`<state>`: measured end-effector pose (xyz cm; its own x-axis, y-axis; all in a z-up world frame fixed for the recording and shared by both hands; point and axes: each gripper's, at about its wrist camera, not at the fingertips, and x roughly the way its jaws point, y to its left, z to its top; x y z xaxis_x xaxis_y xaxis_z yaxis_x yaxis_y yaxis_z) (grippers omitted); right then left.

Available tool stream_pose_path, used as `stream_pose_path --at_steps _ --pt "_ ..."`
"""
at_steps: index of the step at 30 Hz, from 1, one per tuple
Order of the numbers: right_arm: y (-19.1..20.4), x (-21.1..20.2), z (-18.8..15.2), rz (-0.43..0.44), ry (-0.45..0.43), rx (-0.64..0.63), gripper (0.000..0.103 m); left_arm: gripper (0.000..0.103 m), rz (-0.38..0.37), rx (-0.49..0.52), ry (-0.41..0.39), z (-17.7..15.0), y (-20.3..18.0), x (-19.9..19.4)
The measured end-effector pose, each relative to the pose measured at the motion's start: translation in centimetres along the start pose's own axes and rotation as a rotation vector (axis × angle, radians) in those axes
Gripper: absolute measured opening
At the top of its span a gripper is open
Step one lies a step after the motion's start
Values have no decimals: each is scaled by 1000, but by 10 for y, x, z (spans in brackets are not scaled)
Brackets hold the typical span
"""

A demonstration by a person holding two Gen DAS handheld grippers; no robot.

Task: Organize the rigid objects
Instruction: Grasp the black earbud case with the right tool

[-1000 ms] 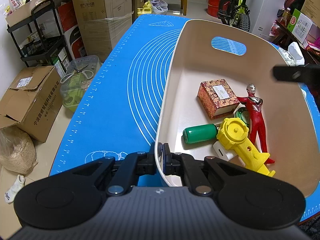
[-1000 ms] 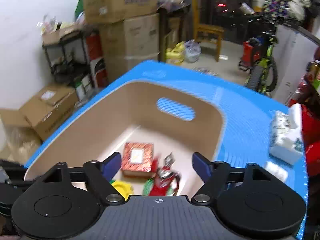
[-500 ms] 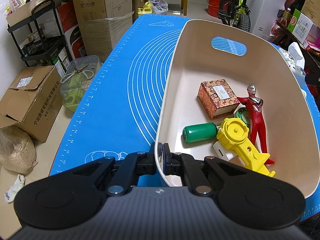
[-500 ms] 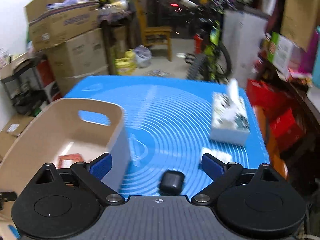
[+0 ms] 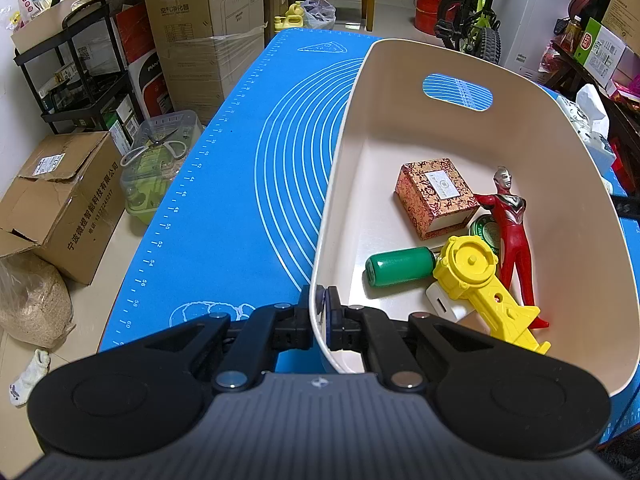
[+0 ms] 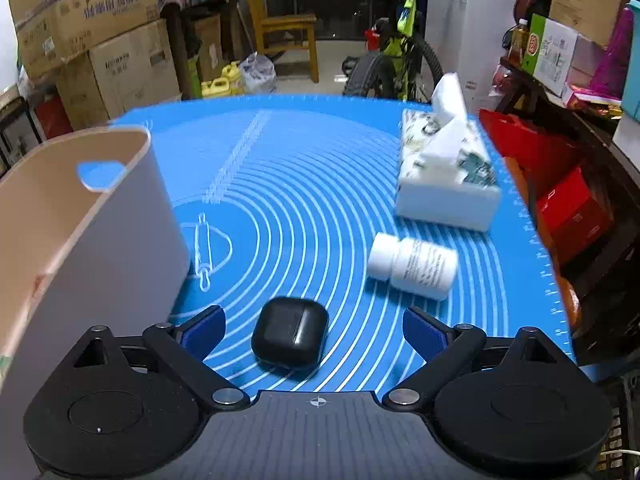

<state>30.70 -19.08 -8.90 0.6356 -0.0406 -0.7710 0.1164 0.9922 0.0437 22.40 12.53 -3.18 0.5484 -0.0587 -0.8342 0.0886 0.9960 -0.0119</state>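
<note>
Black rounded-square earbud case (image 6: 291, 333) lies flat on the blue silicone baking mat (image 6: 304, 200) covering the tabletop, lid seam running roughly away from the cam, case sitting between the right claw (image 6: 314, 330) fingers w/o touching either blue pad. Right claw's wide open, nothing gripped; jaws widened a bit more over the last sec. Just beyond to the right, white plastic pill bottle (image 6: 414, 266) lies on its side, long axis across the view, cap end pointing left. Behind it the white floral tissue pack (image 6: 444, 172), near the mat's right edge. Vs a sec ago: right cam was over the beige plastic bin (image 6: 80, 232) looking in; now the bin's off to the left & the case is framed close in.

Left claw (image 5: 321, 307) is clamped shut on the near rim of that bin (image 5: 340, 184), unchanged. Inside: red patterned box (image 5: 438, 198), red-silver hero figure (image 5: 514, 240), green cylinder (image 5: 400, 271), yellow toy (image 5: 480, 280), same spots.
</note>
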Motion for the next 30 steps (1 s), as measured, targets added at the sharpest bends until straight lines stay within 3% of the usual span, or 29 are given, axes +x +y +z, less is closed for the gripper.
stream_pose_path --at_steps 10,13,17,30 --pt "9 24 -12 -27 1 -27 83 7 -1 0 0 0 0 0" --pt "13 23 -16 -26 -13 -47 74 7 -2 -1 0 0 0 0" --pt "22 20 -17 2 -27 -89 49 7 -1 -1 0 0 0 0" --pt "20 -5 -12 -8 -42 -157 49 7 -2 -1 0 0 0 0"
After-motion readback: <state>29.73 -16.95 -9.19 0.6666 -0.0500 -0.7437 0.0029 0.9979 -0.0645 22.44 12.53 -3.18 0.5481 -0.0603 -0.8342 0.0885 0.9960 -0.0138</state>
